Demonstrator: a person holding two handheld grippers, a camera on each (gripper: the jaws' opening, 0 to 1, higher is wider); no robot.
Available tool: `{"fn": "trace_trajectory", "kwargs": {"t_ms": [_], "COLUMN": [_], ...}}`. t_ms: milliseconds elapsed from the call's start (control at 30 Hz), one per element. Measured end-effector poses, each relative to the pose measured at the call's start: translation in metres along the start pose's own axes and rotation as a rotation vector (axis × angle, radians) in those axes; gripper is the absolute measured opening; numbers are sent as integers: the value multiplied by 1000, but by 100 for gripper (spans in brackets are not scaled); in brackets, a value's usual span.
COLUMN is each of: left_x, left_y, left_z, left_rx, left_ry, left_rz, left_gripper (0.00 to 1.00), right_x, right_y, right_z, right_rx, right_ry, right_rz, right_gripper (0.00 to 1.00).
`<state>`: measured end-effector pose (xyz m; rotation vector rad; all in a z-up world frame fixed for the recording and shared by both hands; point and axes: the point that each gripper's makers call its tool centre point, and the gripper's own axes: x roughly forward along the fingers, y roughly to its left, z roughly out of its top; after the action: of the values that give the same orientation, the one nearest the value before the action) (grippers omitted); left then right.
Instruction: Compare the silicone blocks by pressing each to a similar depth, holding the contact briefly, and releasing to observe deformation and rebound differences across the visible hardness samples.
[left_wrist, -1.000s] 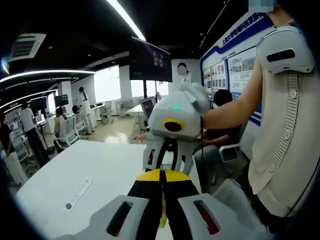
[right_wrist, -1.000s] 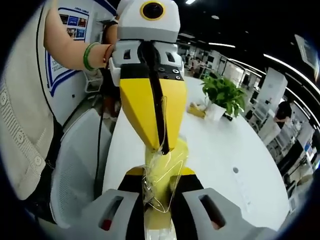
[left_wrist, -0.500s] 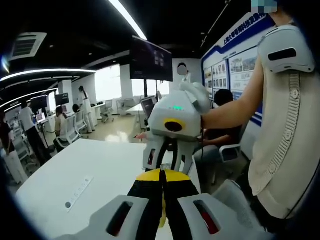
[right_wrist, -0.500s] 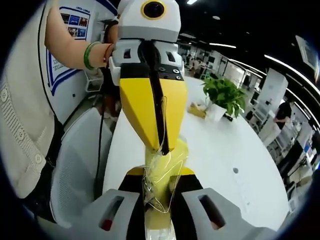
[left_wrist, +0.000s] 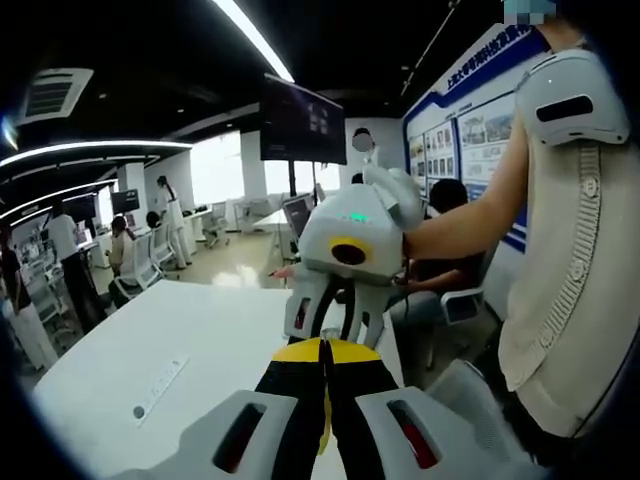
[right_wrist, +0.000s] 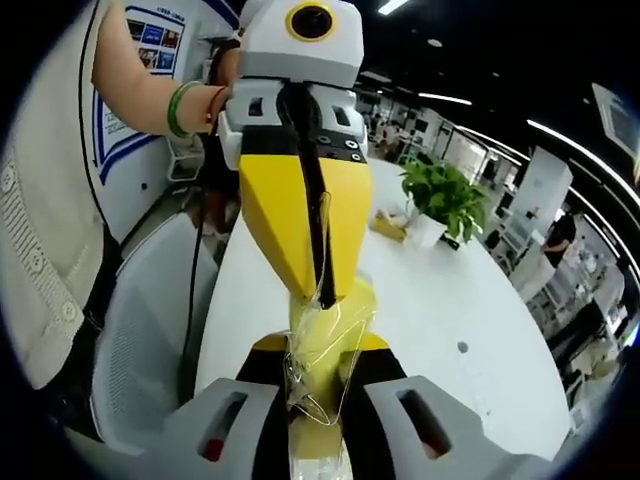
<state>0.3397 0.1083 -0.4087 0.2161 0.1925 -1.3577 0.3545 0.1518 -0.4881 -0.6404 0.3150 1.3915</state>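
Above the white bench (right_wrist: 440, 300), both grippers' jaws are pinching one wrapped yellow block (right_wrist: 325, 330) between them, risking tearing its film if pulled apart.

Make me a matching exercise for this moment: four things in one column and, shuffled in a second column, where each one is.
Things:
1. potted plant
2. green bracelet
3. yellow wrapped block
4. dark screen

Places:
A. on the person's wrist
B. pinched between the left gripper and the right gripper
C. standing on the white table
D. high up at the back of the room

Pairs: 1-C, 2-A, 3-B, 4-D
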Motion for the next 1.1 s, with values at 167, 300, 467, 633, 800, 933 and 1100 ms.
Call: {"fn": "trace_trajectory", "kwargs": {"t_ms": [167, 300, 467, 633, 800, 933, 1100], "left_x": [0, 2, 4, 6, 7, 7, 7], "left_y": [2, 5, 6, 6, 7, 9, 9], "left_z": [2, 6, 13, 14, 15, 13, 12], "left_rx": [-4, -3, 15, 28, 31, 38, 41], "left_ry": [-7, -16, -25, -24, -28, -28, -27], "left_rz": [5, 24, 25, 25, 30, 42, 47], "left_gripper": [0, 0, 0, 0, 0, 0, 0], "right_x": [-1, -7, -13, -15, -16, -15, -14], "right_y": [-4, -16, -19, -20, -23, -26, -27], "right_z": [1, 2, 5, 4, 3, 3, 2], "right_rx": [-24, -67, -70, -60, -72, -118, -127], "right_ry": [3, 2, -5, -5, -9, -8, -7], "right_rz": [-25, -94, -112, -124, -141, -161, -163], "right_gripper": [8, 8, 9, 10, 11, 12, 13]}}
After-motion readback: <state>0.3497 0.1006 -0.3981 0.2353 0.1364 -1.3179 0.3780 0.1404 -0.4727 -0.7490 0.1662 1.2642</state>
